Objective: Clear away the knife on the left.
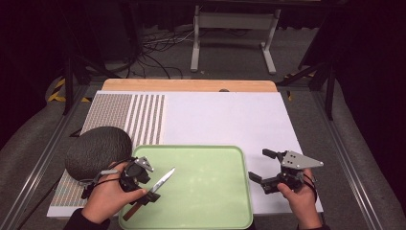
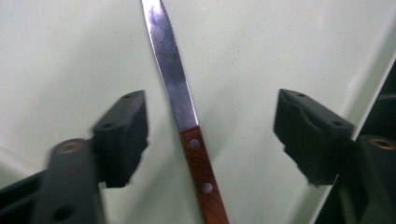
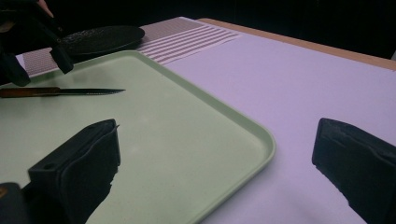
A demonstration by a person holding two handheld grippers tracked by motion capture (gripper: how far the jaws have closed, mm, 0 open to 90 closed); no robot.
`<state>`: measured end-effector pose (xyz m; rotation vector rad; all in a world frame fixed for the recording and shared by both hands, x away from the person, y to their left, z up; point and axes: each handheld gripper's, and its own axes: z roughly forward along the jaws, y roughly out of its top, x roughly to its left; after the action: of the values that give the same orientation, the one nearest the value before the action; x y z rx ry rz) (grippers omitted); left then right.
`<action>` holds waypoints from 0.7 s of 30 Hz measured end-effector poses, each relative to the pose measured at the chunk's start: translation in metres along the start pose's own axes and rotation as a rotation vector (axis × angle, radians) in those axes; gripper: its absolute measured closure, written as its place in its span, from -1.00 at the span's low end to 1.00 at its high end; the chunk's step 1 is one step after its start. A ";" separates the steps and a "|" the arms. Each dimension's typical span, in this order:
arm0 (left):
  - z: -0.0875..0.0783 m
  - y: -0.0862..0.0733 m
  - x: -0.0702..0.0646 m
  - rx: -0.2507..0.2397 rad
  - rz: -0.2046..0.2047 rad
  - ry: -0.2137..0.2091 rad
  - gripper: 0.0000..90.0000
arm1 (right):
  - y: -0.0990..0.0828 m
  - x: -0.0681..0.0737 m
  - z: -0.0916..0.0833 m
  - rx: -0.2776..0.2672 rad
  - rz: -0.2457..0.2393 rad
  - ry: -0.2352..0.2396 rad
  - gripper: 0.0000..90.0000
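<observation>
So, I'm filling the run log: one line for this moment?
knife: flat on green tray | left tongs: open astride handle | right tongs: open, empty

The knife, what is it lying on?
The knife lies on the green tray, between the open left gripper. The tray rests on the white mat. What is beneath the tray is covered.

Table point(image 1: 191, 85): mat point(image 1: 230, 120), tray point(image 1: 210, 191), stone point(image 1: 98, 151)
</observation>
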<state>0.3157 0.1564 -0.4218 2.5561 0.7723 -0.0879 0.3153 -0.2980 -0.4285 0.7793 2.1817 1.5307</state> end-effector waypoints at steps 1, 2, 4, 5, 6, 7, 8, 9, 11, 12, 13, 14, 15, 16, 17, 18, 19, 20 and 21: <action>0.000 0.001 -0.001 -0.002 0.019 0.001 -0.23 | 0.000 0.000 0.000 0.000 0.000 0.001 -0.96; 0.000 0.001 -0.001 -0.002 0.019 0.001 -0.10 | 0.000 0.000 0.000 0.000 0.000 0.001 -0.96; 0.001 0.002 -0.003 -0.014 0.056 0.022 0.16 | 0.000 0.000 0.000 0.000 0.001 -0.001 -0.96; 0.003 0.002 -0.003 -0.017 0.078 0.029 0.34 | 0.000 0.000 0.000 0.000 0.002 -0.001 -0.96; 0.004 0.003 -0.004 -0.006 0.094 0.033 0.58 | 0.000 0.000 0.000 0.001 0.000 0.000 -0.96; 0.006 0.003 -0.005 0.003 0.125 0.038 0.72 | 0.000 0.000 0.000 0.000 0.000 0.002 -0.96; 0.009 0.004 -0.007 0.017 0.140 0.036 0.88 | 0.000 0.000 0.000 0.001 -0.002 0.004 -0.96; 0.010 0.004 -0.008 0.033 0.153 0.037 0.96 | 0.000 0.000 0.000 0.000 -0.001 0.005 -0.96; 0.013 0.005 -0.009 0.045 0.158 0.029 1.00 | 0.000 0.000 0.000 0.001 -0.001 0.004 -0.96; 0.014 0.005 -0.008 0.056 0.160 0.025 1.00 | 0.000 0.000 0.000 0.002 -0.001 0.003 -0.96; 0.014 0.005 -0.008 0.056 0.160 0.025 1.00 | 0.000 0.000 0.000 0.002 -0.001 0.003 -0.96; 0.014 0.005 -0.008 0.062 0.160 0.022 1.00 | 0.000 0.000 0.000 0.002 0.000 0.002 -0.96; 0.014 0.005 -0.007 0.075 0.163 0.016 1.00 | 0.000 0.000 0.000 0.002 0.000 0.003 -0.96; 0.015 0.004 -0.008 0.079 0.159 0.013 1.00 | 0.000 0.000 0.000 0.002 -0.001 0.003 -0.96; 0.015 0.004 -0.007 0.085 0.162 0.007 1.00 | 0.000 0.000 0.000 0.002 0.000 0.002 -0.96; 0.016 0.004 -0.007 0.086 0.163 0.007 1.00 | 0.000 0.000 0.000 0.002 0.001 0.003 -0.96; 0.016 0.004 -0.007 0.093 0.162 0.003 1.00 | 0.000 0.000 0.001 0.003 0.000 0.004 -0.96; 0.017 0.004 -0.007 0.096 0.165 0.003 1.00 | -0.001 0.000 0.001 0.003 0.000 0.005 -0.96; 0.017 0.004 -0.007 0.101 0.162 0.001 1.00 | -0.001 0.000 0.001 0.003 0.000 0.006 -0.96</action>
<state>0.3132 0.1426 -0.4343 2.7040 0.5720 -0.0761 0.3157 -0.2976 -0.4294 0.7767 2.1887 1.5327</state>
